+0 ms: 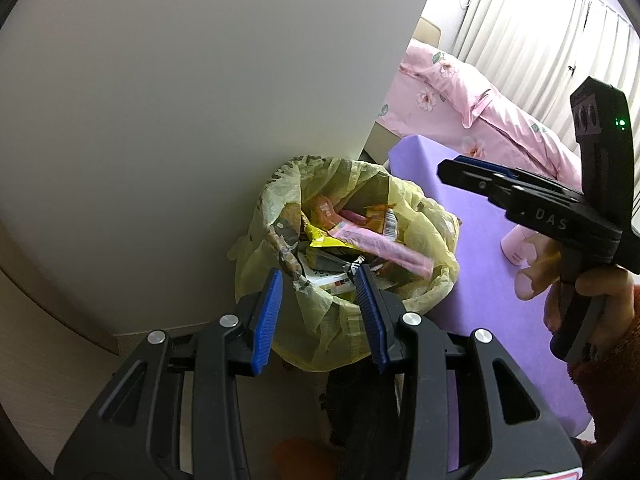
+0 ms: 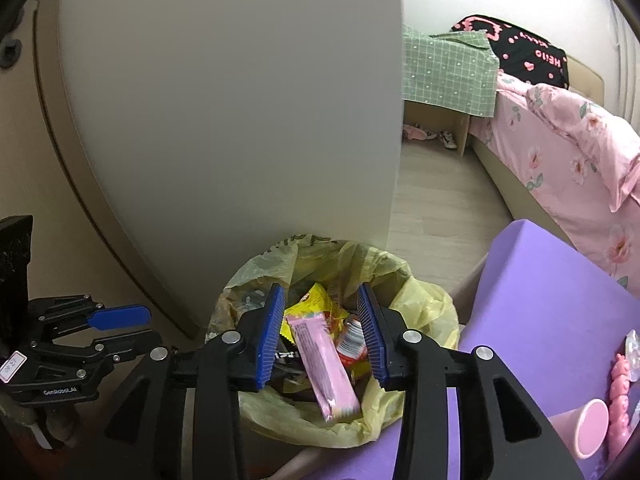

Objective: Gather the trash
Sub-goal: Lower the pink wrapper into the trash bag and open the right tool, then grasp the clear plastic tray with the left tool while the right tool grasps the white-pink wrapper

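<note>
A bin lined with a yellow plastic bag (image 1: 416,280) stands on the floor against a white panel, next to a purple table. It also shows in the right wrist view (image 2: 424,300). Inside lie wrappers: a long pink wrapper (image 1: 384,246) (image 2: 324,364), a yellow packet (image 1: 320,236) (image 2: 316,296) and others. My left gripper (image 1: 320,280) is open and empty just above the bin's near rim. My right gripper (image 2: 322,296) is open and empty directly over the bin, the pink wrapper lying loose below its fingers. The right gripper also shows in the left wrist view (image 1: 452,168).
The purple table (image 2: 552,304) holds a pink cup (image 2: 592,428) and pink toys (image 2: 620,392). A bed with pink floral bedding (image 2: 568,152) stands behind. A white panel (image 2: 240,120) rises right behind the bin. Wood floor (image 2: 436,208) lies beyond.
</note>
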`<state>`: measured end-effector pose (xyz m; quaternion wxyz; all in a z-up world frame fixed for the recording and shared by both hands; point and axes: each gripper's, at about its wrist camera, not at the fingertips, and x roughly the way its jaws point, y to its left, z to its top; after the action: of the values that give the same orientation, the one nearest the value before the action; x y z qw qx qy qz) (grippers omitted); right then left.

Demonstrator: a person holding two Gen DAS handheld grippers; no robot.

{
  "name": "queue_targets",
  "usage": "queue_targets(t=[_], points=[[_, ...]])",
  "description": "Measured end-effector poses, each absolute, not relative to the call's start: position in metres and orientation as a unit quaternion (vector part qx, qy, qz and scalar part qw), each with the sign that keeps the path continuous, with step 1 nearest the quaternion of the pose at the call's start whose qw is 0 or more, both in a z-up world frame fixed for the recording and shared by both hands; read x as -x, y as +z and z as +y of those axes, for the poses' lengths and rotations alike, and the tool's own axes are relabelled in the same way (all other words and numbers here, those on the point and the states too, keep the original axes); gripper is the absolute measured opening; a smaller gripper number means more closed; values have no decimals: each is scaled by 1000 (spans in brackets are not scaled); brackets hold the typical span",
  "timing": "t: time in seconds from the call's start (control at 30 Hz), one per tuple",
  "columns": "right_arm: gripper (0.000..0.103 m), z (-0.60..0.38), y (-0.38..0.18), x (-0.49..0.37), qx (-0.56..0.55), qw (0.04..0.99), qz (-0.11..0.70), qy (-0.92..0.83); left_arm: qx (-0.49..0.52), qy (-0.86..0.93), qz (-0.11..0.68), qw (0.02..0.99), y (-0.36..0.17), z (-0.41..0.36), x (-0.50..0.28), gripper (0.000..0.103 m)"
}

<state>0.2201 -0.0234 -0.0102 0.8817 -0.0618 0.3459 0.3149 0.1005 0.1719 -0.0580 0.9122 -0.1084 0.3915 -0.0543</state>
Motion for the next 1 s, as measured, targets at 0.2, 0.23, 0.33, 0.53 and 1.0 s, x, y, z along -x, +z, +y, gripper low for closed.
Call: queue_targets(t=[0.2,0.23,0.33,0.53,1.0], points=[[36,-59,-1,-214,54,900,332,275,99,-67,395,911,-57,160,-107,37],[36,-65,0,-213,56,904,329,268,95,-72,395,911,-57,155,-109,37],[36,-97,6,-210,57,919,315,229,92,-85,395,910,-56,145,-112,37],[41,-180,9,-204,30,940,308,142,88,-133,389,907,-55,114,-125,37],[57,-359,-18,-174,-1,948,319,-19,14,-347,336,876,-15,-34,-208,42]])
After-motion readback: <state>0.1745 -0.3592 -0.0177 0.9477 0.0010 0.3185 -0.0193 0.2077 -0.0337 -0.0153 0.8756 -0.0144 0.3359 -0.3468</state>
